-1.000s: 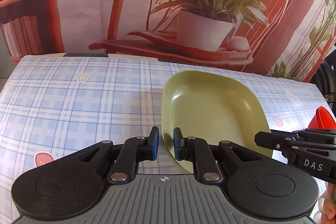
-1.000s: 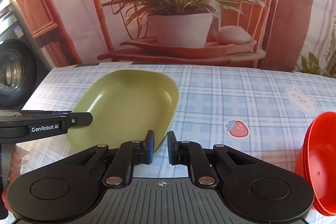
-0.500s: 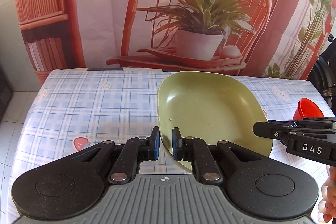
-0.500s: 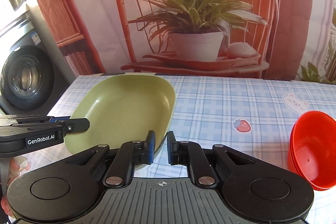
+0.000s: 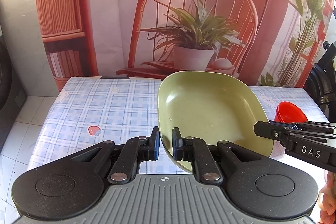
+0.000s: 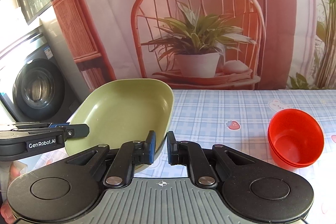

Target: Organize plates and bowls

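Note:
A green squarish plate (image 5: 212, 110) is held up in the air above the table, gripped on two sides. My left gripper (image 5: 166, 145) is shut on its left rim. My right gripper (image 6: 160, 147) is shut on its right rim; the plate also shows in the right wrist view (image 6: 126, 112). The right gripper's body shows at the right of the left wrist view (image 5: 298, 138), and the left gripper's body at the left of the right wrist view (image 6: 42, 135). A stack of red bowls (image 6: 296, 138) stands on the table to the right and shows in the left wrist view too (image 5: 290, 112).
The table (image 5: 109, 102) has a blue checked cloth with strawberry and bear prints. A printed backdrop of a chair and plant (image 5: 195, 35) hangs behind it. A washing machine (image 6: 35, 87) stands off the table's left side. Tiled floor (image 5: 19, 129) lies left of the table.
Both grippers have lifted the green plate up off the table, and the table and red bowls now lie farther below.

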The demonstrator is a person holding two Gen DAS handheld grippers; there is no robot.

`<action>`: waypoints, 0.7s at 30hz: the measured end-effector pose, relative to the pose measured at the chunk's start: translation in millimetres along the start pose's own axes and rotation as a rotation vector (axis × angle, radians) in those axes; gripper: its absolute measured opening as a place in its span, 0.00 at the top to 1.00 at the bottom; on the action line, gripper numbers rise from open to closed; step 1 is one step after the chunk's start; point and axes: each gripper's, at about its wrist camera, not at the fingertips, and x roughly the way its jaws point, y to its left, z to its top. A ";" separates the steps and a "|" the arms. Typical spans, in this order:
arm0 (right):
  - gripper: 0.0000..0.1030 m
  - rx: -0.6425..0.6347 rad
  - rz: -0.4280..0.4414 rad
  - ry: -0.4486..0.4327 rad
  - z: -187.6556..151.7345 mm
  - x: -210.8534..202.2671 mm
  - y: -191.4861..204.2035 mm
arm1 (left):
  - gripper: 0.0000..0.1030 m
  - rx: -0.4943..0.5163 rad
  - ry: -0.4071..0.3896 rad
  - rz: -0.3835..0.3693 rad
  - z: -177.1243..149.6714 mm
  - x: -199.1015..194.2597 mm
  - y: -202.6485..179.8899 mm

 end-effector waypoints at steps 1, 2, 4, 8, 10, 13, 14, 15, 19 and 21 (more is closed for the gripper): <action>0.90 -0.003 -0.004 -0.013 -2.3 -4.8 -0.1 | 0.87 -0.002 -0.003 0.000 -2.4 -4.7 -1.0; 0.90 -0.015 -0.011 -0.035 -5.4 -10.8 0.8 | 0.87 -0.005 -0.005 -0.003 -4.4 -8.8 -2.2; 0.90 -0.055 -0.023 -0.072 -10.8 -21.6 4.4 | 0.87 -0.005 -0.012 -0.001 -8.3 -15.8 -5.3; 0.90 -0.050 -0.022 -0.103 -19.1 -37.1 2.6 | 0.87 -0.003 -0.020 0.005 -16.4 -28.0 -14.3; 0.90 -0.051 -0.030 -0.118 -23.8 -43.9 2.0 | 0.87 -0.015 -0.016 -0.008 -19.3 -32.5 -15.5; 0.89 -0.065 -0.036 -0.163 -36.7 -59.1 4.4 | 0.87 -0.023 -0.035 -0.012 -28.1 -44.1 -19.7; 0.89 -0.062 -0.033 -0.171 -41.2 -63.4 4.1 | 0.87 -0.024 -0.042 -0.008 -31.6 -47.4 -21.2; 0.89 -0.057 -0.031 -0.178 -46.5 -68.3 3.6 | 0.87 -0.029 -0.043 -0.006 -34.9 -50.0 -22.1; 0.89 -0.039 -0.030 -0.196 -63.1 -83.1 0.8 | 0.87 -0.063 -0.020 -0.019 -51.6 -57.0 -23.5; 0.89 -0.032 -0.030 -0.200 -70.5 -88.9 -0.2 | 0.87 -0.071 -0.012 -0.020 -60.1 -59.7 -25.4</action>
